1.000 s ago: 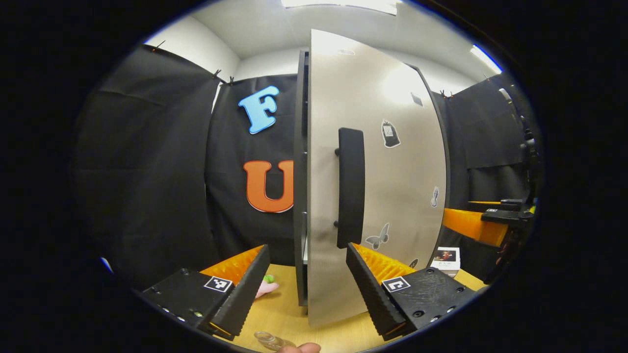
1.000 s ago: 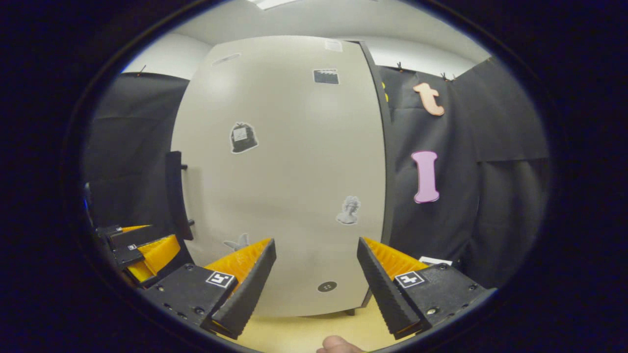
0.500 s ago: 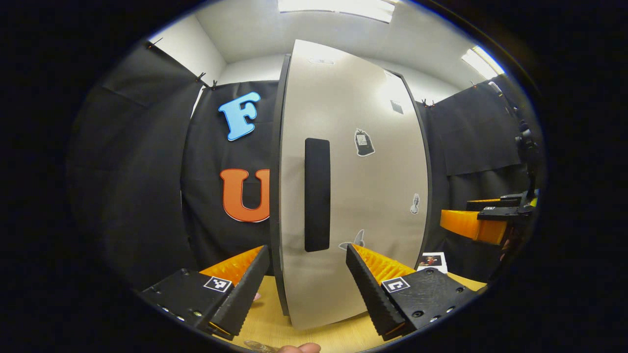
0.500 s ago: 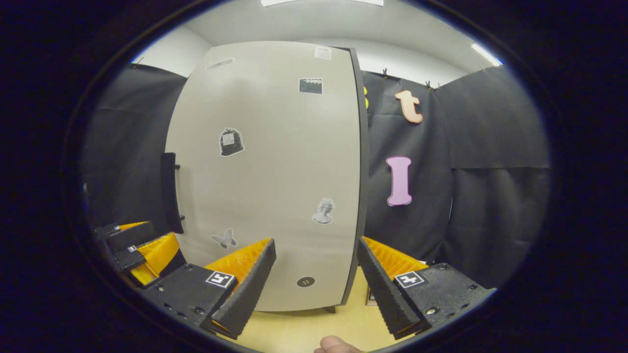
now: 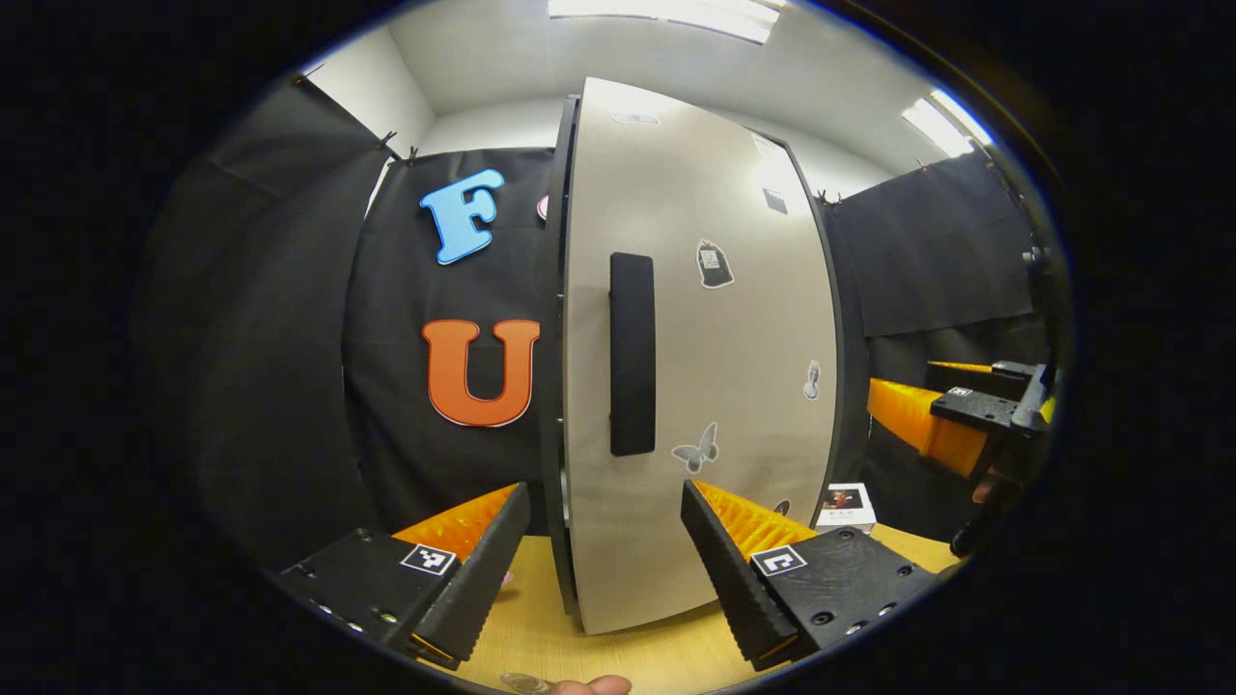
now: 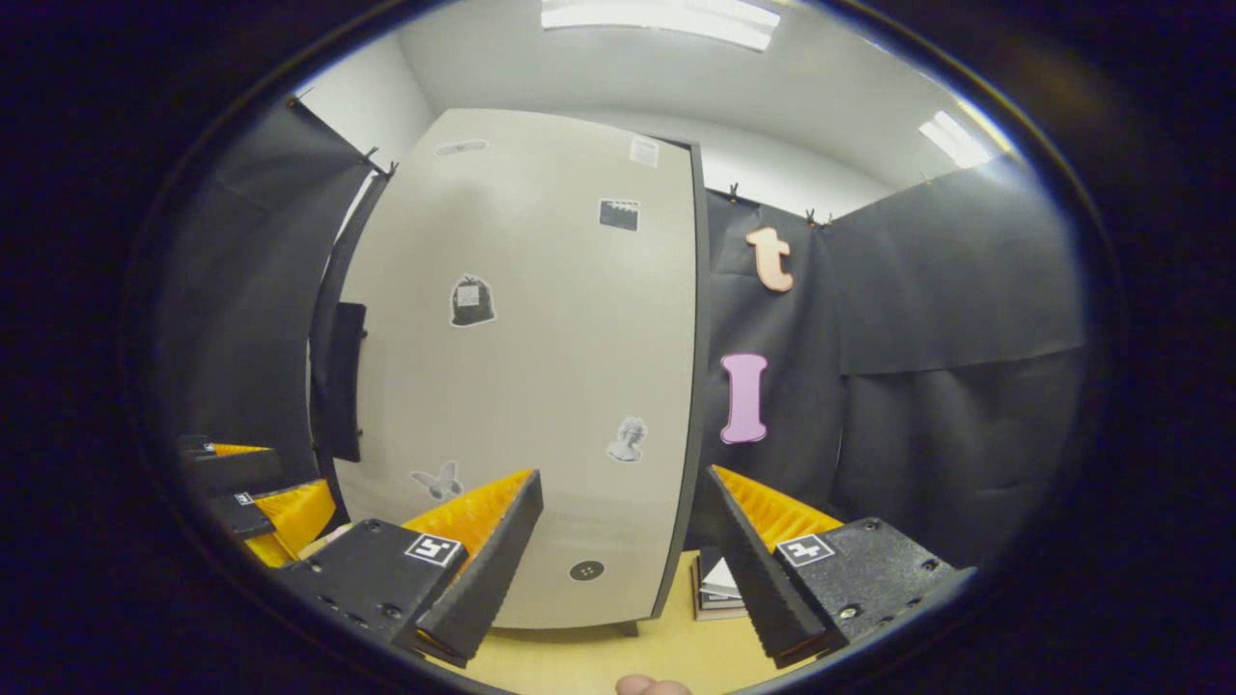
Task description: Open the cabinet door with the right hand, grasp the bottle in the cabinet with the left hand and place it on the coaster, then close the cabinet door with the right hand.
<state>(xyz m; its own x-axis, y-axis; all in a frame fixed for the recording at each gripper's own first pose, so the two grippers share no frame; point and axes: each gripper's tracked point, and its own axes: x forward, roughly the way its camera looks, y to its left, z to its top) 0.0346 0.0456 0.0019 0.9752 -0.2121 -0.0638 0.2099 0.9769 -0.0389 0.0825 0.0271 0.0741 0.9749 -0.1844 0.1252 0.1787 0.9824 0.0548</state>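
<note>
Cabinet door (image 5: 695,367), a tall pale-grey panel dotted with small stickers, stood shut or very nearly so against its dark frame, so I judged the closing step all but finished. Its black vertical bar handle (image 5: 632,353) sat near the left edge in the left gripper view, with nothing gripping it.

My left gripper (image 5: 605,555) had its fingers spread wide with nothing between them, held back from the door and roughly level with the bottom of the handle. At the very bottom edge of that view I could make out a sliver of something clear (image 5: 526,683) beside a fingertip; it may have been the bottle's top, but it was too small for me to tell, and I could not see a coaster.

My right gripper (image 6: 623,560) was also spread apart and empty, facing the lower part of the door and, as far as I could tell, not touching it. I read that as a hand held off after a push, since a flat panel needs no grip to swing shut.

A small stack of books (image 6: 716,584) lay on the pale wooden tabletop (image 6: 579,661) just right of the cabinet.
</note>
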